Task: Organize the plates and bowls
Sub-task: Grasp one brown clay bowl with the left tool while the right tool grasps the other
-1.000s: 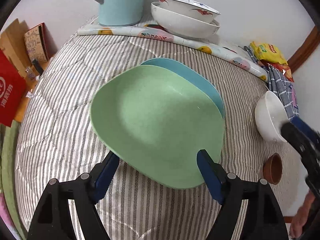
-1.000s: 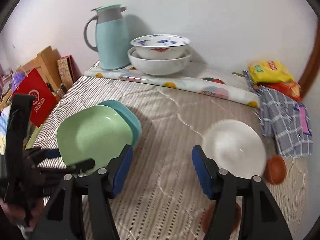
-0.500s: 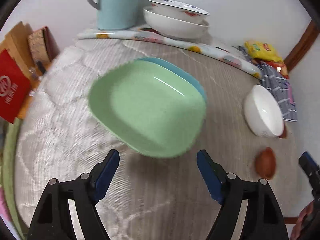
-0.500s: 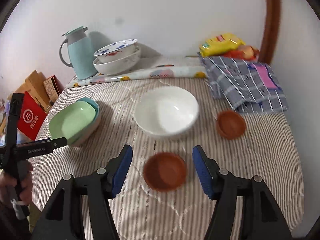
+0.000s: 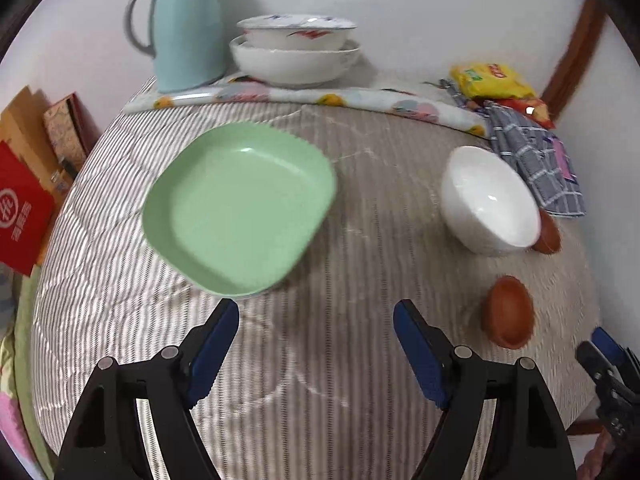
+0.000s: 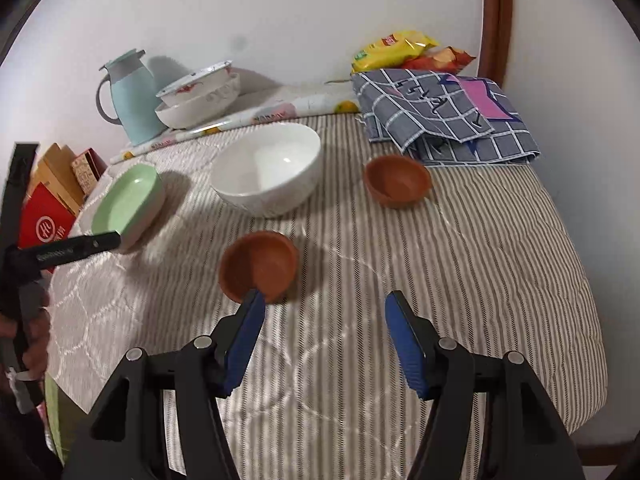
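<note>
The green plate (image 5: 240, 208) sits on the striped bed cover (image 5: 360, 280), on the left side. It is square with round corners and has nothing in it. From the right claw's camera it shows small and far to the left (image 6: 128, 204).

The white bowl (image 6: 268, 168) stands upright near the middle of the bed cover, well apart from the green plate. A small brown bowl (image 6: 258, 266) sits in front of it, nearer the camera. Another small brown bowl (image 6: 398, 180) sits to the right of the white bowl, just beside a folded blue checked cloth (image 6: 440, 116).

At the back, by the wall, two big bowls (image 5: 294, 50) are stacked, one inside the other. They rest on a flowered mat (image 5: 320, 98). A light blue jug (image 5: 184, 28) with a grey handle stands just left of them. Yellow and red snack bags (image 6: 404, 50) lie behind the checked cloth.

The left claw (image 5: 316, 316) hangs above the bed cover, close to the near edge of the green plate. Its blue tips are spread wide with nothing between them. The right claw (image 6: 324, 304) hangs over the bed cover just beside the near brown bowl. Its tips are spread too, and they hold nothing. A hand (image 6: 32, 332) grips the left claw's handle at the left edge.
</note>
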The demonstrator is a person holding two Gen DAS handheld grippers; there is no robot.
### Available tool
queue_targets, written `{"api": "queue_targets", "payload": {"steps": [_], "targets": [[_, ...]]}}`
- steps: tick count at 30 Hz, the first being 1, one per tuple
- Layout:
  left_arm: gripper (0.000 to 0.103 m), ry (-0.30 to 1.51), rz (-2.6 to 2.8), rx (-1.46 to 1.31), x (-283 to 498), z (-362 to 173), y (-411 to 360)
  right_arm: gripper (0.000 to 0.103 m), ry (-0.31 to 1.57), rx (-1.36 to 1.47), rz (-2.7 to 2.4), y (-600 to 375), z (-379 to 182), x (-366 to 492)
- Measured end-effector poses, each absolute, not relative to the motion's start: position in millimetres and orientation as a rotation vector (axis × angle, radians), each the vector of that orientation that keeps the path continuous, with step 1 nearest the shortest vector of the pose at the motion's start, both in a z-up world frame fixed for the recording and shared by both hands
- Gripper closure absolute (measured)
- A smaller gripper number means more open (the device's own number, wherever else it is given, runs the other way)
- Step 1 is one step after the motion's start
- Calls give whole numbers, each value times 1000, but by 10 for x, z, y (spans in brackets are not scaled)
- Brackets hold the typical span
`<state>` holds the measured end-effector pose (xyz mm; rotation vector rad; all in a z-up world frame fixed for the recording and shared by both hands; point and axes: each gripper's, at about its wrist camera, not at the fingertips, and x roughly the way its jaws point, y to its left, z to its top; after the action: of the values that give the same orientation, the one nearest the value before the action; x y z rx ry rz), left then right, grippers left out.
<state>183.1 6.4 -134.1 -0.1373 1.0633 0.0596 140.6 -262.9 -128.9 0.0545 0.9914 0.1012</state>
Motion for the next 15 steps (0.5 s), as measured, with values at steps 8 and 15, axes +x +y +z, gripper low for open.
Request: {"api": "queue_targets", "payload": {"steps": [8, 15], "targets": [[26, 1054, -33, -112, 1849, -1291, -267, 41, 983, 15, 50, -2789, -1386, 1515], [26, 1098, -112, -89, 1980, -1416, -630, 41, 980, 51, 1, -3063, -1454, 1749]]}}
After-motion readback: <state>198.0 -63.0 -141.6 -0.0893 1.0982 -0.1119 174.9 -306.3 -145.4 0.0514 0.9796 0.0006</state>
